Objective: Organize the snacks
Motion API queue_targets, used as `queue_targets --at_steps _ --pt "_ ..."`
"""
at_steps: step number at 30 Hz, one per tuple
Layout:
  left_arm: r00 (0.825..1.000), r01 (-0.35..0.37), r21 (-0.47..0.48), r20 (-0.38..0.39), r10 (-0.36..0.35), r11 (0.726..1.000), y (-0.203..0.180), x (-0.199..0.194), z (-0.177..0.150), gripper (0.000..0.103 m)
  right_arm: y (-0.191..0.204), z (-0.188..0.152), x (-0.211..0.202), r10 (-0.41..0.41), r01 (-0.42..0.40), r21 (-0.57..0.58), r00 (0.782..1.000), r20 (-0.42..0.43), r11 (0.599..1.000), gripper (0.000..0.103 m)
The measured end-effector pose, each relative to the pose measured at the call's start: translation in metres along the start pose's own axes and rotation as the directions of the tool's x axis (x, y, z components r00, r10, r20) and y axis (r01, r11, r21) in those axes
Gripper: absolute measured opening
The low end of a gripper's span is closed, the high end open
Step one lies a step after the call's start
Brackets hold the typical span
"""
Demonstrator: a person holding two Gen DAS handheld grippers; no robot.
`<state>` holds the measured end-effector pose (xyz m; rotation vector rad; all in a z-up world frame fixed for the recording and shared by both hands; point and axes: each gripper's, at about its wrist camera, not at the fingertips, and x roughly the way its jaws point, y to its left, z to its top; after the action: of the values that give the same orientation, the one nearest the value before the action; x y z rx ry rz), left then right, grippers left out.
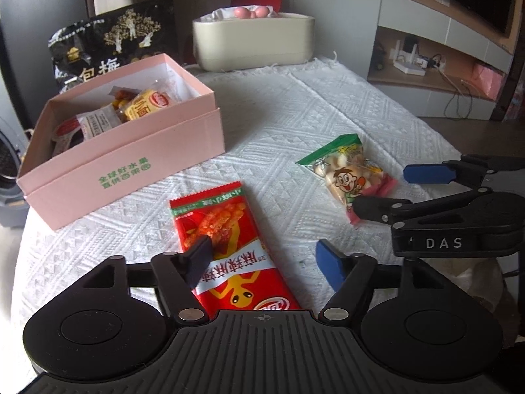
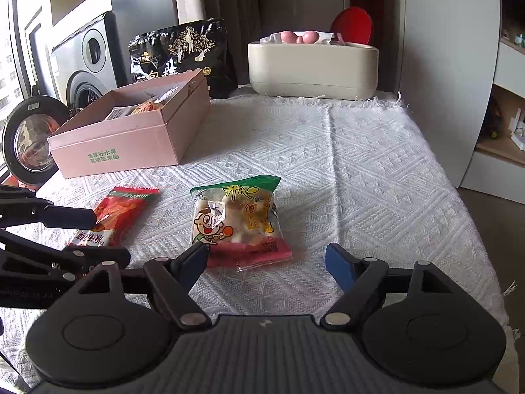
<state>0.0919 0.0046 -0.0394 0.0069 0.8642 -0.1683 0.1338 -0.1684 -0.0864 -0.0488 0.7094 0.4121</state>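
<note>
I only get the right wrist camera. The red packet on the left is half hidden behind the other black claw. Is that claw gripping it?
Observer: No. The left wrist view shows the left gripper open, with the red packet lying flat on the cloth between its fingers, not pinched.
Operator: What's in the pink box? I mostly see its side.
Observer: The pink box holds several small wrapped snacks, among them a yellow packet.
</note>
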Motion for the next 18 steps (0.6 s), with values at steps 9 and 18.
queue_targets --at_steps 9,18 --pt "0.995 -0.095 -0.11 -0.001 0.096 0.989 0.023 -0.003 -0.003 0.073 0.001 0.0 0.0 0.003 -0.003 -0.004 1.0 -0.002 1.0 0.083" --pt "0.996 -0.085 -0.081 0.003 0.086 0.993 0.016 0.006 -0.003 0.077 0.005 0.0 0.002 0.016 -0.016 -0.027 1.0 -0.019 0.999 0.092"
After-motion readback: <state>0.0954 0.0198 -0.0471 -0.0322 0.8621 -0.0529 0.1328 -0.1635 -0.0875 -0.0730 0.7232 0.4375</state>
